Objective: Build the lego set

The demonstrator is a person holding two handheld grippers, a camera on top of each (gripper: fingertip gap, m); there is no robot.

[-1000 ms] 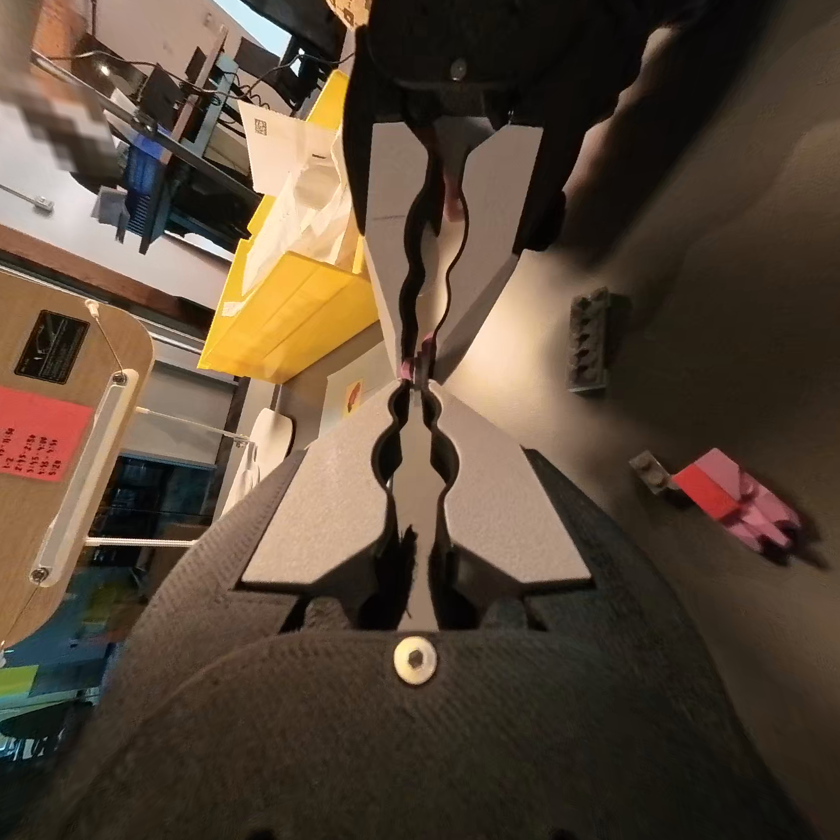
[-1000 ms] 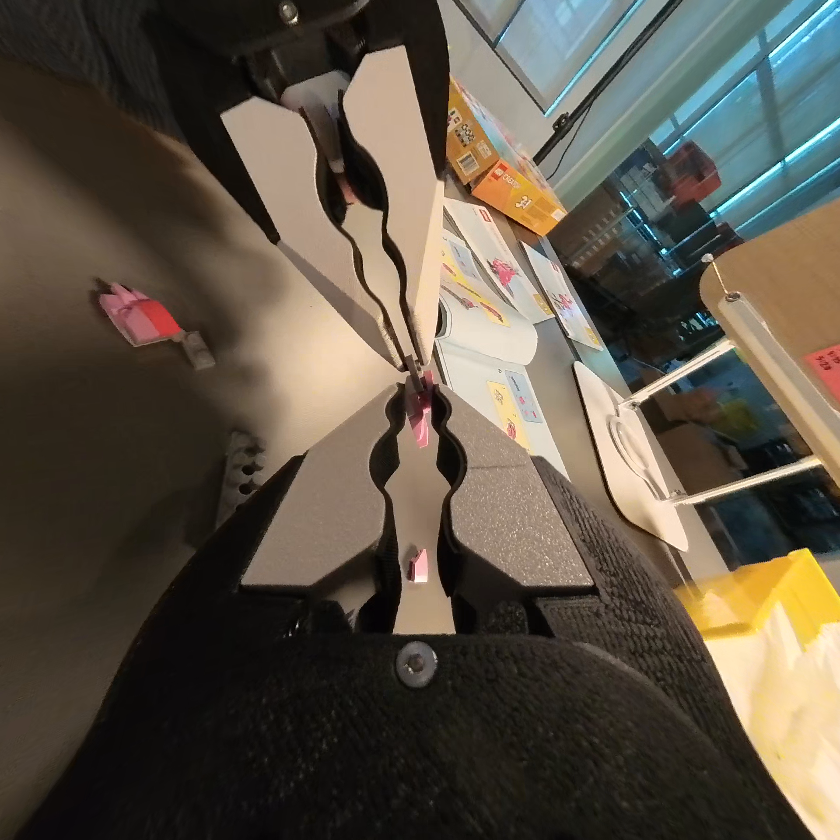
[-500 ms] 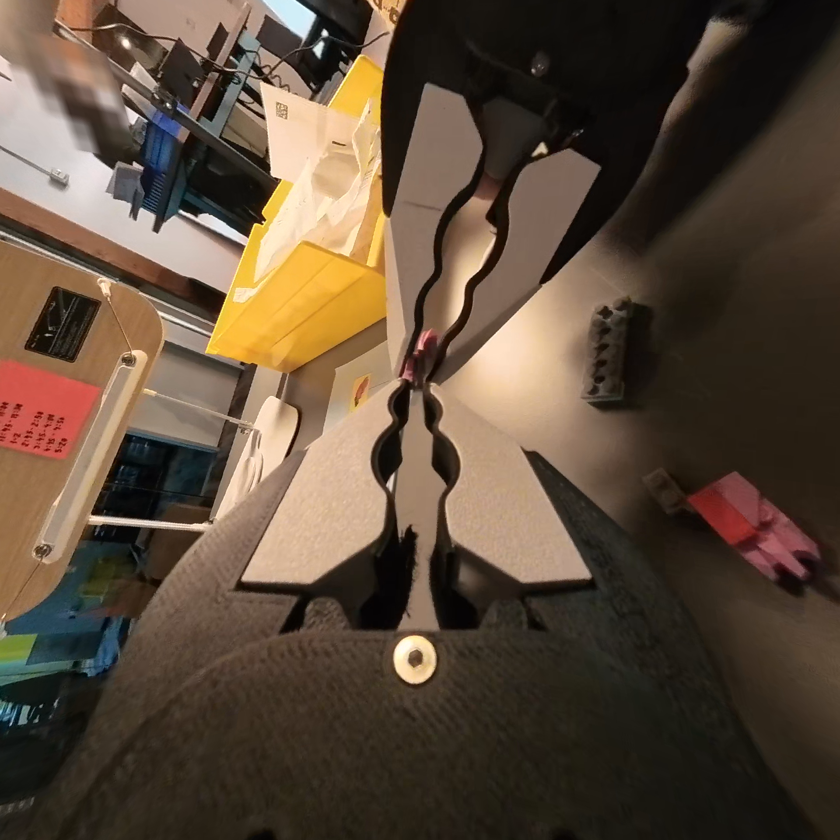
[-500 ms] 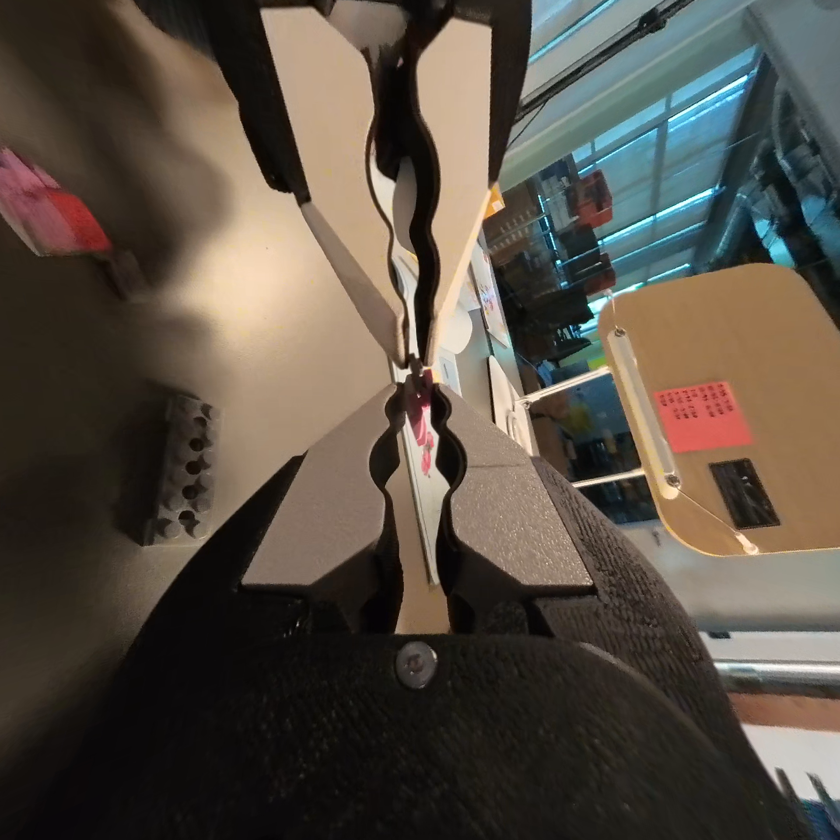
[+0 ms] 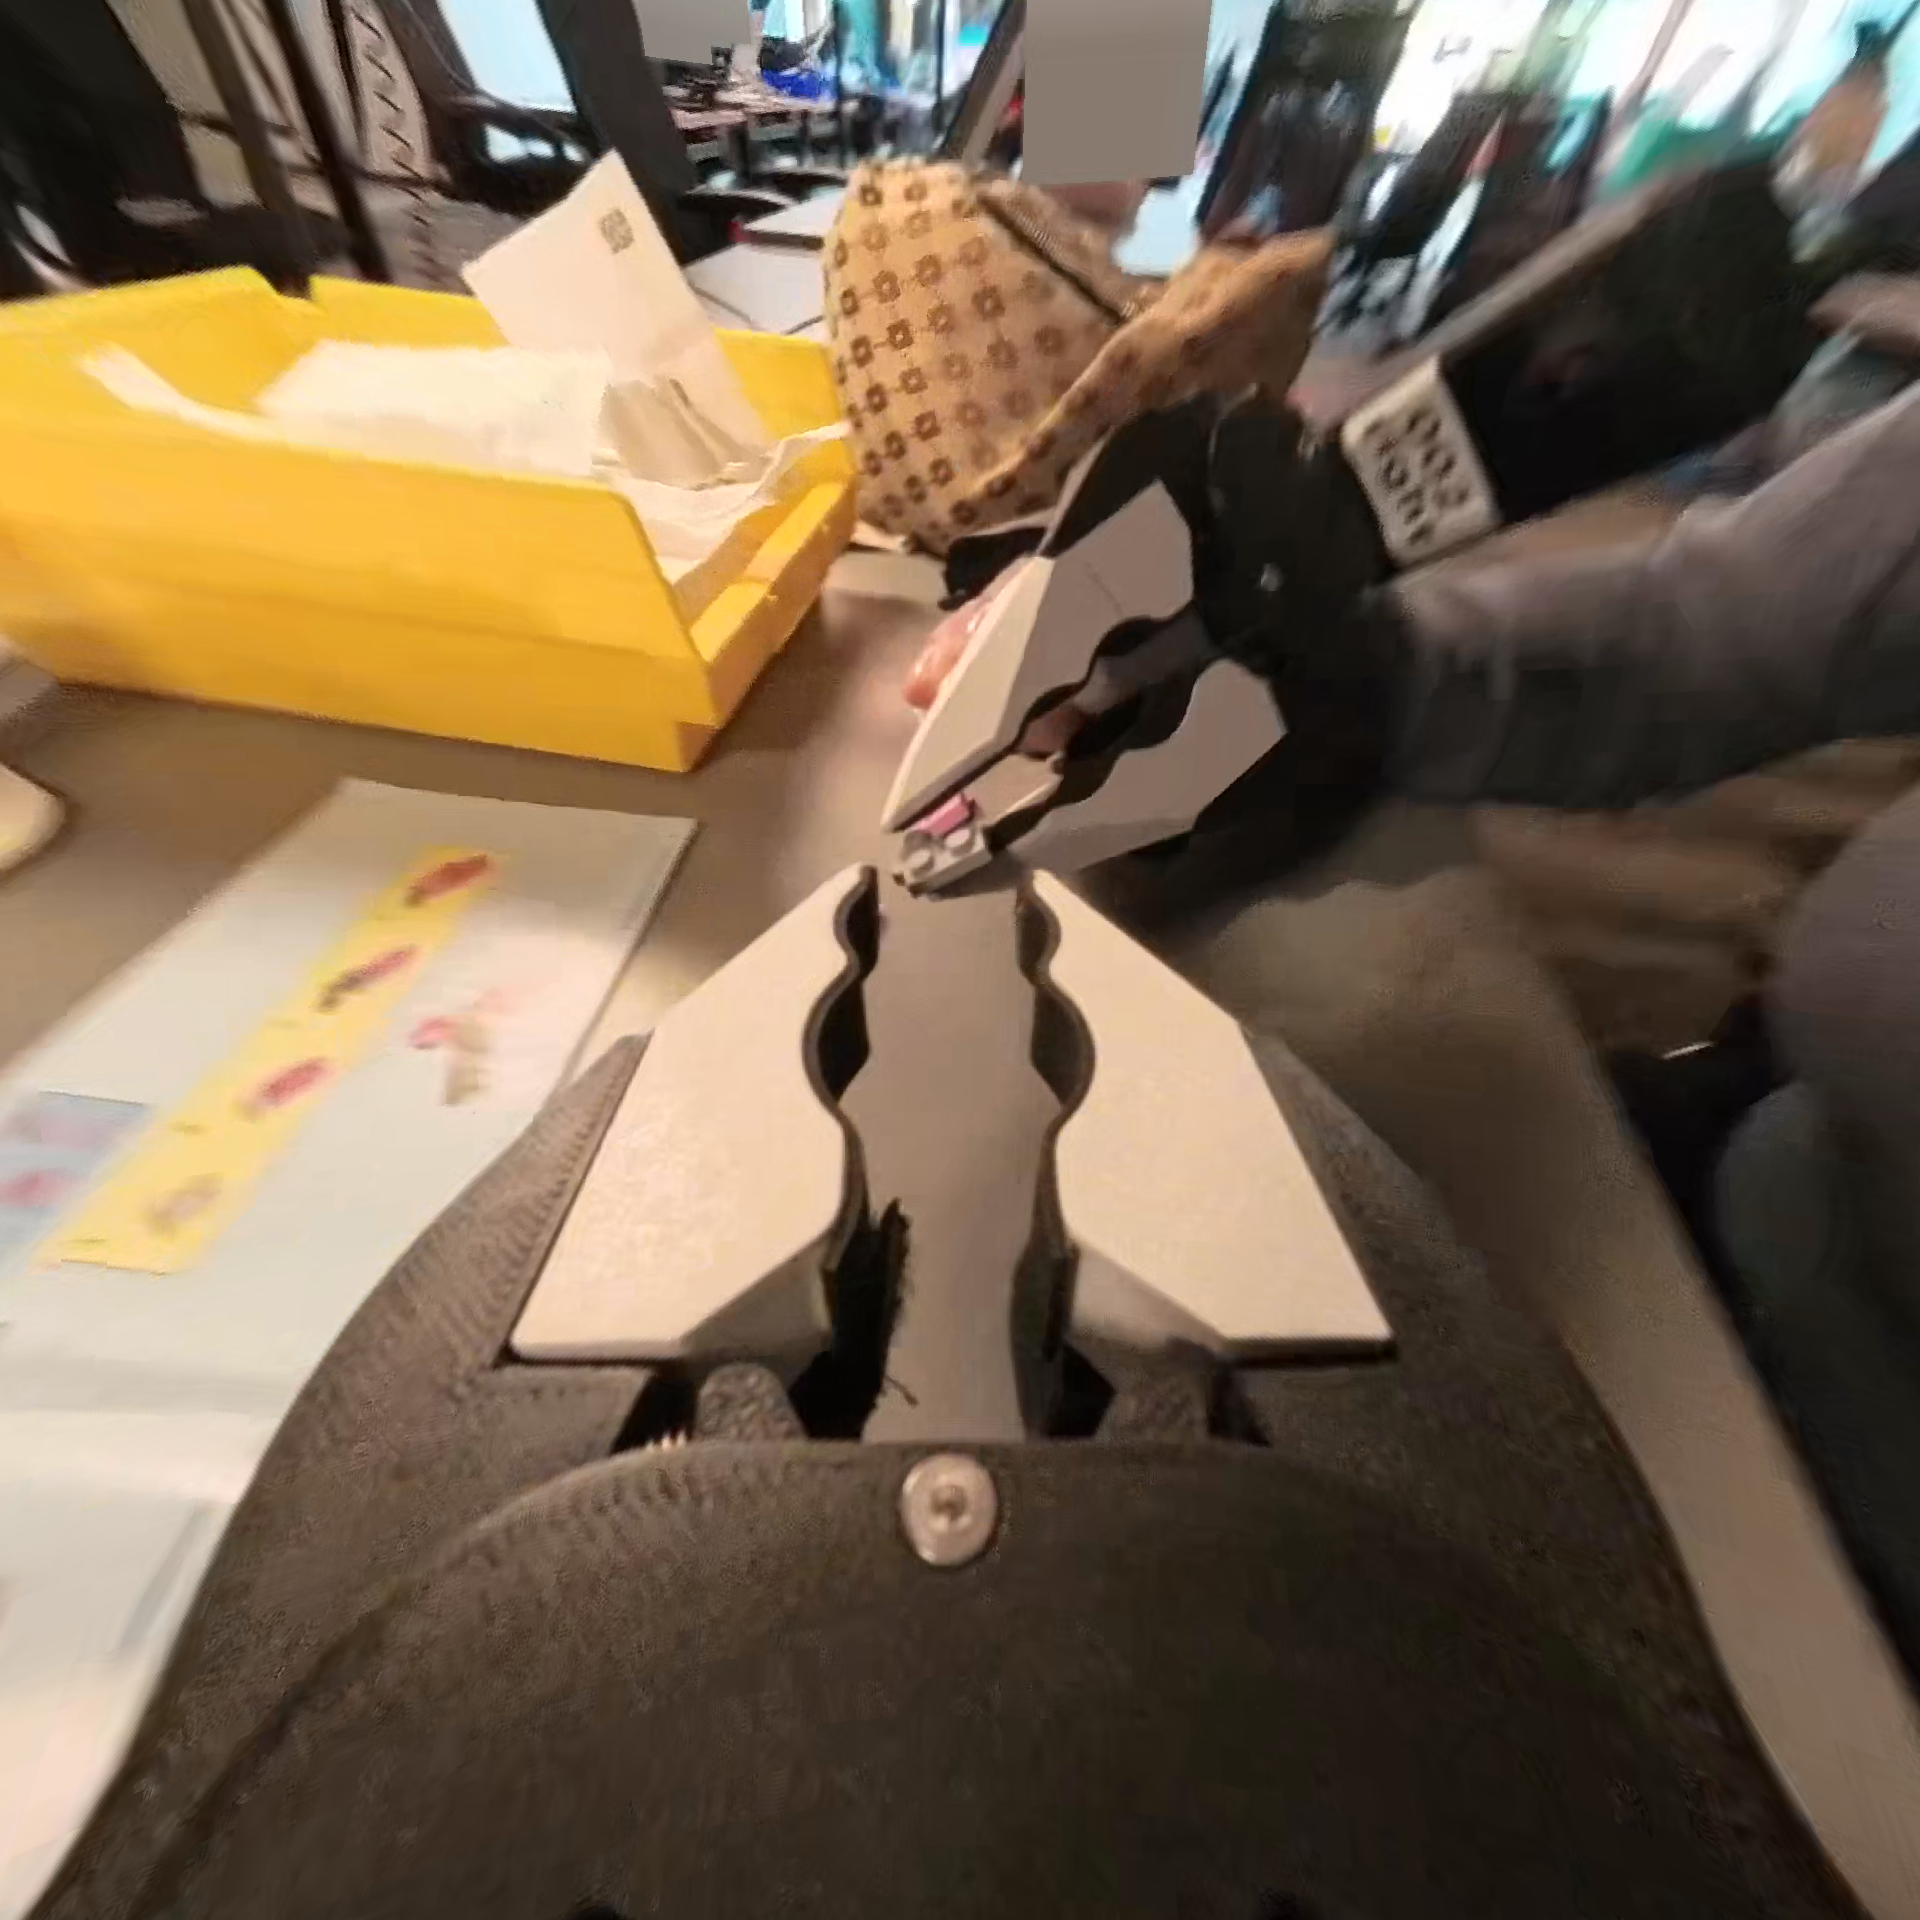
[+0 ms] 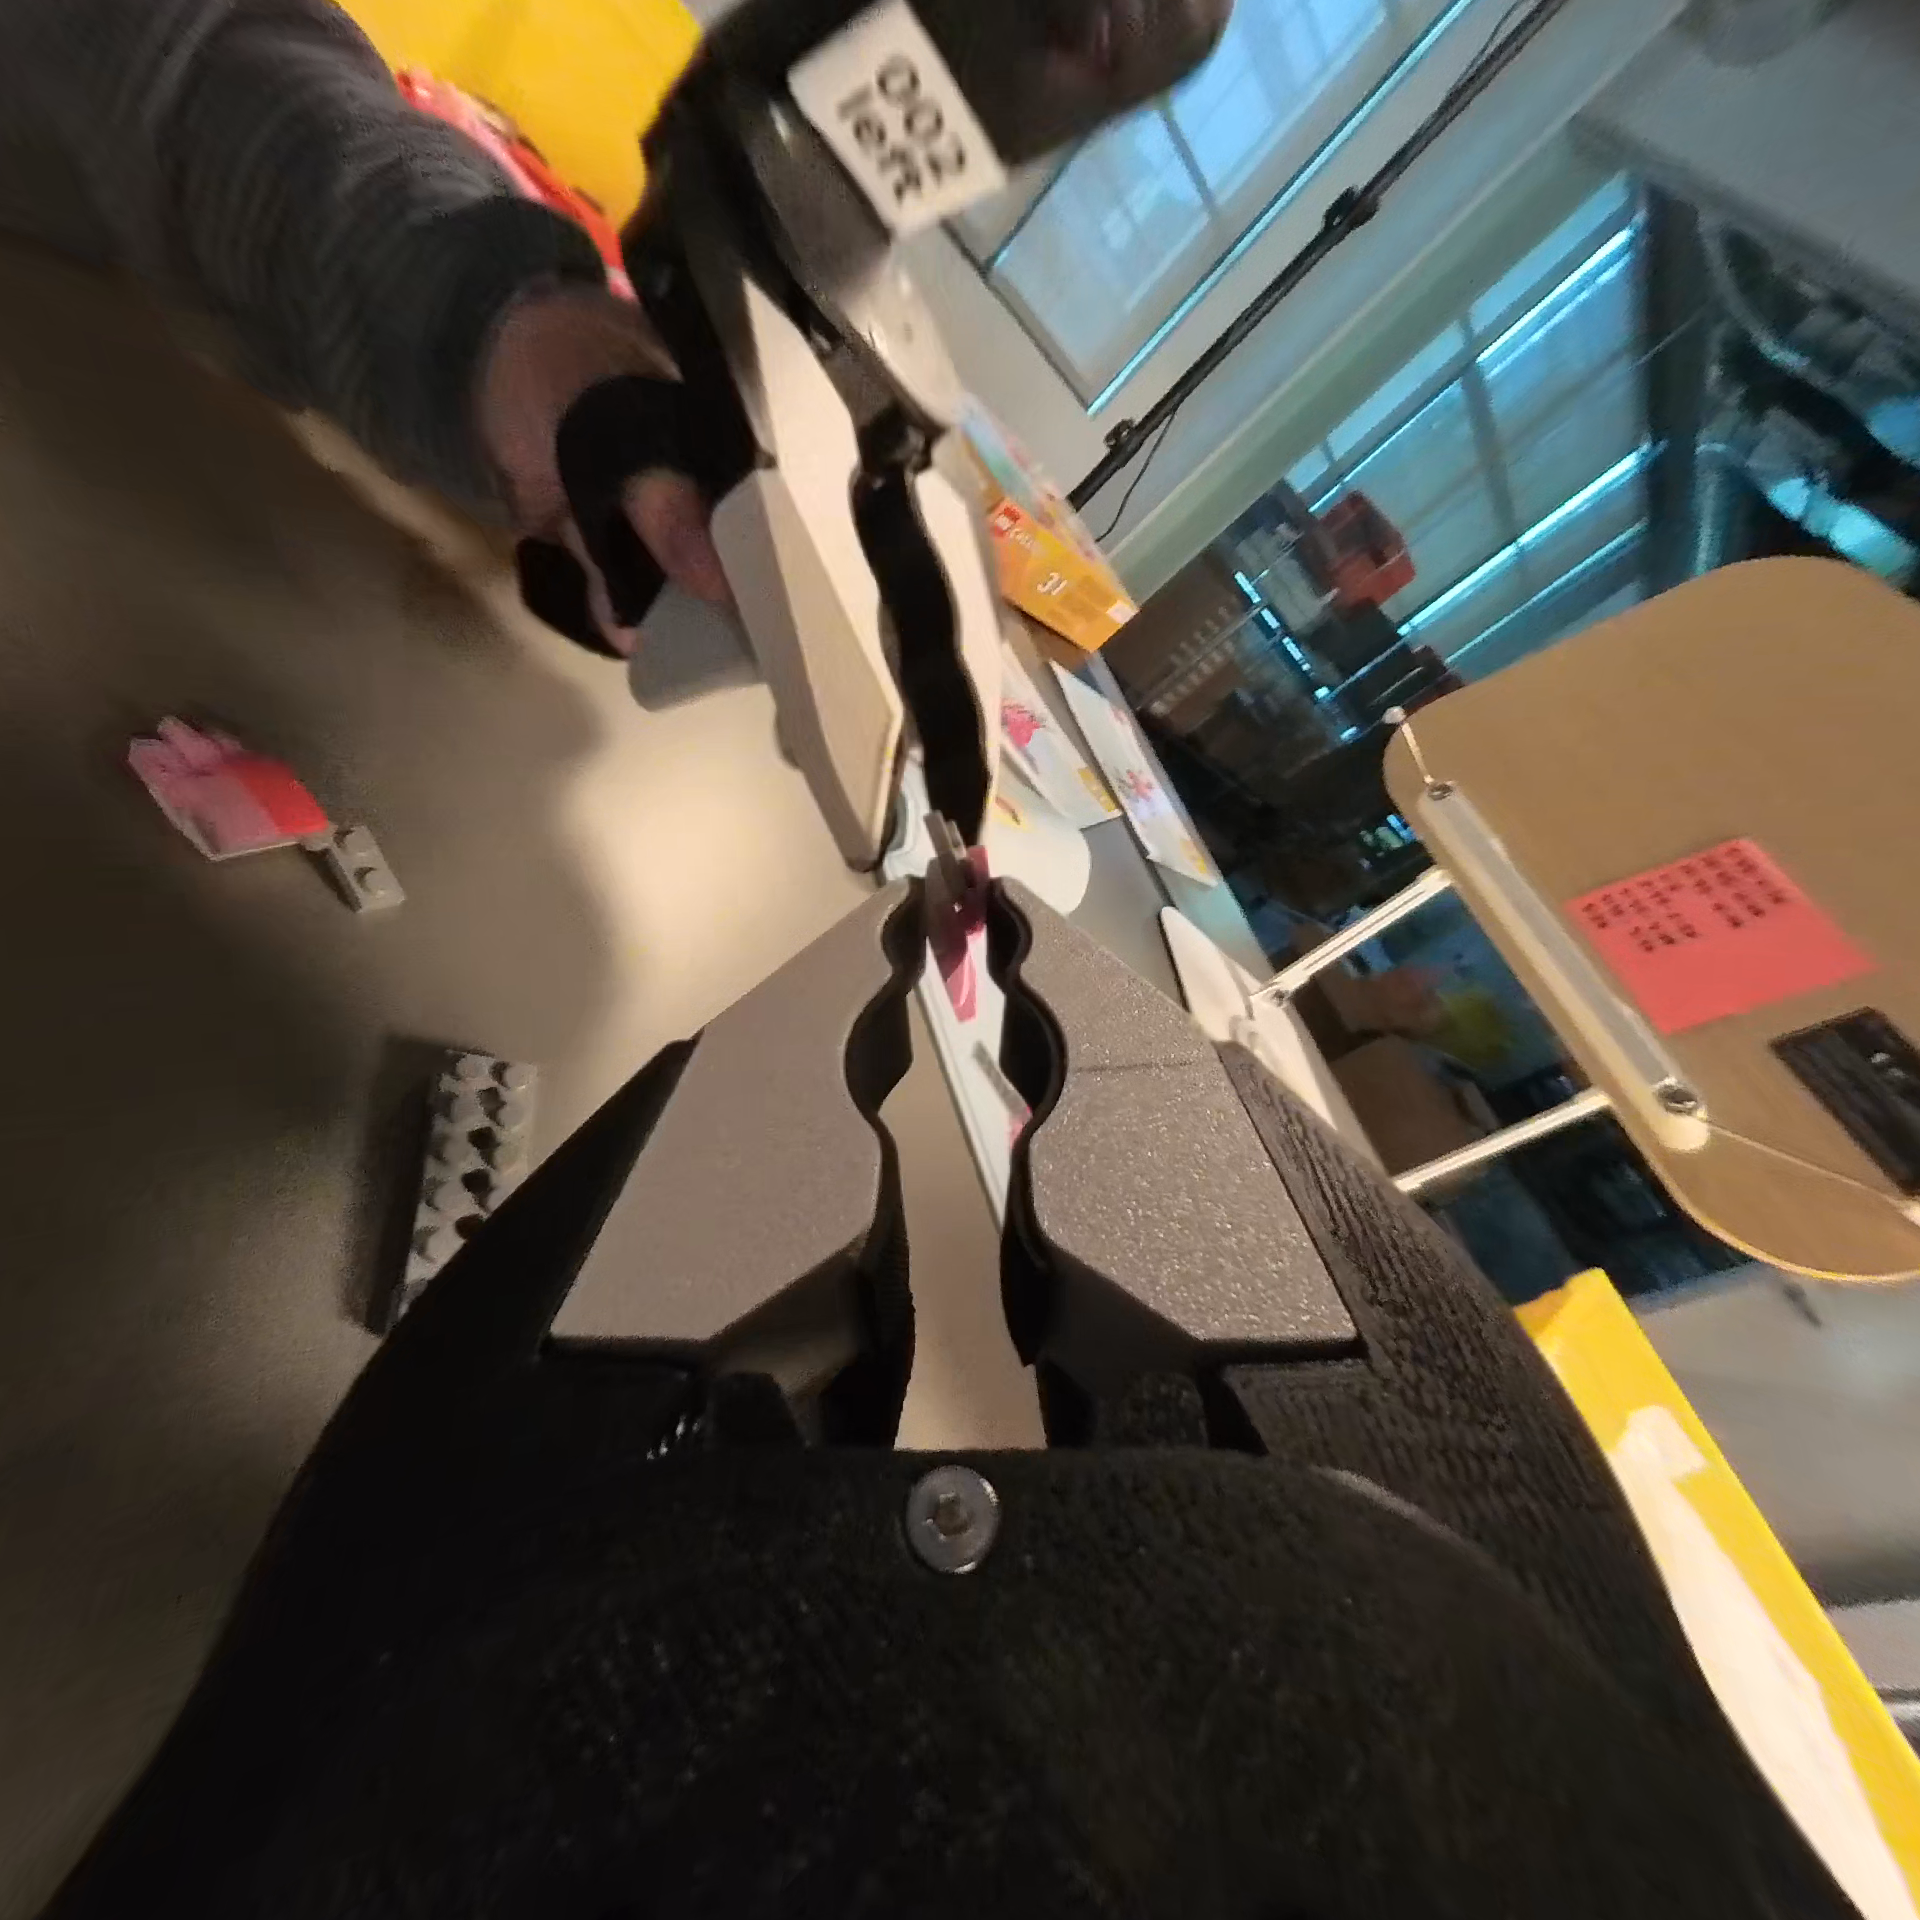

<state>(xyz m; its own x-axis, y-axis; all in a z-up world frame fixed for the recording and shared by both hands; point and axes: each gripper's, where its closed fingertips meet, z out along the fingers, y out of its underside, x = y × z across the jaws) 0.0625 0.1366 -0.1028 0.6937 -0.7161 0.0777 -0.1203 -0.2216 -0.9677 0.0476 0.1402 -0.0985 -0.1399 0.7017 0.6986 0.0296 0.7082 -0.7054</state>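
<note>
Fingers of your left gripper [image 5: 948, 902] stand apart with nothing between them, just short of the small grey-and-pink studded brick piece [image 5: 943, 847] that your right gripper [image 6: 951, 902] pinches at its tips. Beyond, on the desk [image 5: 790, 727], a glossy yellow plastic bin [image 5: 364, 561] holds crumpled white paper [image 5: 468, 400]. A printed booklet [image 5: 312, 997] lies flat to the left.

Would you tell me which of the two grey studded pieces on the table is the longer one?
The long grey plate beside the right gripper; the small grey plate touches the pink-and-red block.
</note>
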